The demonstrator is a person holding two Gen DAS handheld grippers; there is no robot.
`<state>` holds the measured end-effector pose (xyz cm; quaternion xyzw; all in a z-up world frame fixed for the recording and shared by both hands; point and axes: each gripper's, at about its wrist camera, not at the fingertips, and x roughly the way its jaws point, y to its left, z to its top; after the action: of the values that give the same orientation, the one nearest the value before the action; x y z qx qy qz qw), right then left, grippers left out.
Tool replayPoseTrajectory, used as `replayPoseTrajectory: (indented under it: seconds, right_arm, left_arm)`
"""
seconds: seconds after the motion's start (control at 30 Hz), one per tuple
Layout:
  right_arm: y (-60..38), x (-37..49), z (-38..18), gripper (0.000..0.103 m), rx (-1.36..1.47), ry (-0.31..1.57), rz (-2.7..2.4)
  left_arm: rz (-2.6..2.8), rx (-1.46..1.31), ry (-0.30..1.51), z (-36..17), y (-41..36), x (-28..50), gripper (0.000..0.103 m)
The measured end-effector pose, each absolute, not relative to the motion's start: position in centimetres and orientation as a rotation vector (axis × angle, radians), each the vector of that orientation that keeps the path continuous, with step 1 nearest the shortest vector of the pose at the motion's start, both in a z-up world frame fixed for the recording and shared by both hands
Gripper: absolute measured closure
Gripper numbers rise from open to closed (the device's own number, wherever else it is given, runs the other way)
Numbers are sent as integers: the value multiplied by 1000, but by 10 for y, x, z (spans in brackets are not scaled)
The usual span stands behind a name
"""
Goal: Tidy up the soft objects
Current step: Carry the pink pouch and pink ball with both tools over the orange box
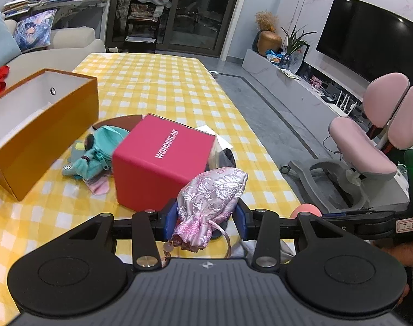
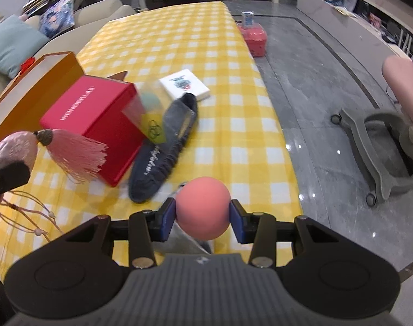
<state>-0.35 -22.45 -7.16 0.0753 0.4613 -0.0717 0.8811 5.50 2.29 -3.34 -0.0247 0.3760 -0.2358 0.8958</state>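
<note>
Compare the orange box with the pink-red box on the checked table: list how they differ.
The orange box is open, showing a white inside; the pink-red box is closed. The orange box is long and low; the pink-red box is close to a cube. The pink-red box carries white lettering; the orange box shows none. Both stand on the yellow checked tablecloth.

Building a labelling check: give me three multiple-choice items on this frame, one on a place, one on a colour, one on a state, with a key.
1. Where does the dark sock lie?
A. inside the orange box
B. on the checked cloth beside the red box
C. on the floor

2. What colour is the ball?
A. salmon pink
B. green
C. white

3. How is the left gripper?
A. wide open, empty
B. shut on a book
C. shut on the pink brocade pouch

Key: 1 B, it lies against the red box; 2 A, pink between the right gripper's pads; 3 C, both pads press the pink brocade pouch.
</note>
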Motion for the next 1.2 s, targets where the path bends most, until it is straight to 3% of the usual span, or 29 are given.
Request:
replayPoseTrajectory:
  seconds: [0.57, 1.2]
  right_arm:
    - [-144, 62, 9, 60, -58, 858, -26]
    - [0, 200, 59, 60, -228, 768, 151]
  left_arm:
    - [-435, -39, 660, 27, 77, 100, 54]
    - [-231, -119, 643, 36, 185, 211, 54]
